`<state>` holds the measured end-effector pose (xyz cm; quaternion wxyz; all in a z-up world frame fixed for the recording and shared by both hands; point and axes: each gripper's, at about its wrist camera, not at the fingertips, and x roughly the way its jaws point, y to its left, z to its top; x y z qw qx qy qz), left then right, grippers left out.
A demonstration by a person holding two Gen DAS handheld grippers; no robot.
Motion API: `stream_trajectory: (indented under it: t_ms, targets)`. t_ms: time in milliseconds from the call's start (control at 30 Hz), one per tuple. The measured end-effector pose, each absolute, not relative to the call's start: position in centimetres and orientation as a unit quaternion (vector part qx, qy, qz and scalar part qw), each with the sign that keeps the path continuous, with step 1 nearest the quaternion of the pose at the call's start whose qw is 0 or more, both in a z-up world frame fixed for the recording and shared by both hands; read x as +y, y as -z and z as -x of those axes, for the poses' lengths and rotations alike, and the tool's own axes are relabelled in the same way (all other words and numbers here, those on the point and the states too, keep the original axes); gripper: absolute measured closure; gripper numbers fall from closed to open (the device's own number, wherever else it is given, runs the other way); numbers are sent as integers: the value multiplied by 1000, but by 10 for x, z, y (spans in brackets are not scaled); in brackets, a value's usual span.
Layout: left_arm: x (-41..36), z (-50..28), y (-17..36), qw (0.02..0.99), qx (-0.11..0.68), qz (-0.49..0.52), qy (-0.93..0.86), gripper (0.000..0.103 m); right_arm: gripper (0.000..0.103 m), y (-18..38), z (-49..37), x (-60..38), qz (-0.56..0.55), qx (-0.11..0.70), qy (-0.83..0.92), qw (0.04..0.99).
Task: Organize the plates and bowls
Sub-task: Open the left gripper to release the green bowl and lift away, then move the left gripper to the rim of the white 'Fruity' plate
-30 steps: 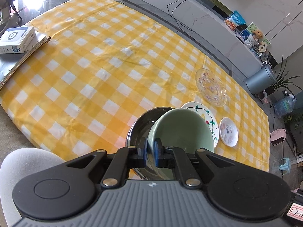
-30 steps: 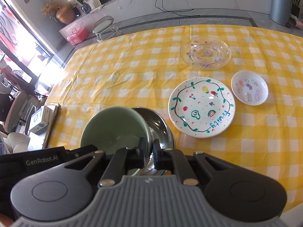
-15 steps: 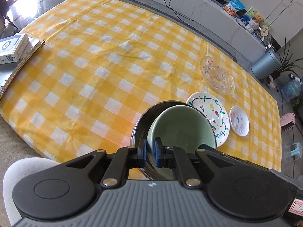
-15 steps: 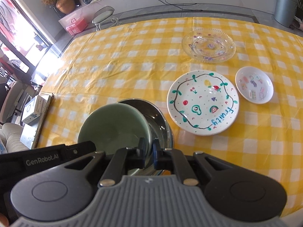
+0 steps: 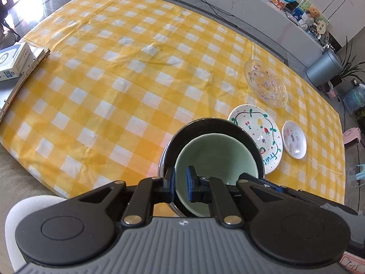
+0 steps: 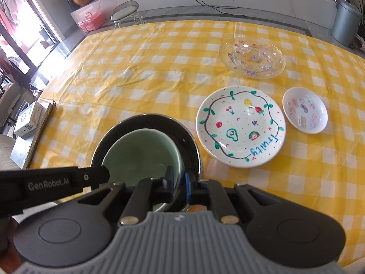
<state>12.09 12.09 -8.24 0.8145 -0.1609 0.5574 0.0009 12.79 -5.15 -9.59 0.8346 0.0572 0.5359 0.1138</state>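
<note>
I have left claw [image 5: 181,183] and right claw [image 6: 177,183] each pinching the green bowl [image 5: 216,153] rim | bowl nested in steel bowl [image 6: 146,123] on desk [image 5: 114,80] | three plates left unstacked

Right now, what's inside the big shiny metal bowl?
A green bowl sits inside the metal bowl, with both tongs at the rims. The green bowl hides the metal bowl's bottom, so anything underneath can't be seen.
</note>
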Motion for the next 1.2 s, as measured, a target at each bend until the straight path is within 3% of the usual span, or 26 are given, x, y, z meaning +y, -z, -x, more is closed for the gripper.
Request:
stream_trajectory:
  t_ms: [133, 300, 500, 867, 1067, 1200]
  targets:
    - [119, -121, 78, 819, 552, 159, 1, 93, 92, 93, -127, -52, -55, 530, -117, 838]
    - [120, -121, 74, 822, 546, 162, 4, 85, 70, 80, -124, -53, -57, 510, -129, 848]
    - [114, -111, 50, 855, 492, 159, 33, 78, 61, 49, -115, -64, -59, 455, -144, 877]
    - [69, -102, 30, 886, 404, 185, 136, 76, 61, 28, -92, -153, -154, 369, -85, 913]
    - [38, -120, 49, 876, 428, 145, 170, 76, 61, 53, -82, -191, -211, 361, -62, 906]
    - [25, -146, 63, 857, 471, 103, 180, 76, 67, 79, -86, -208, -240, 385, -47, 890]
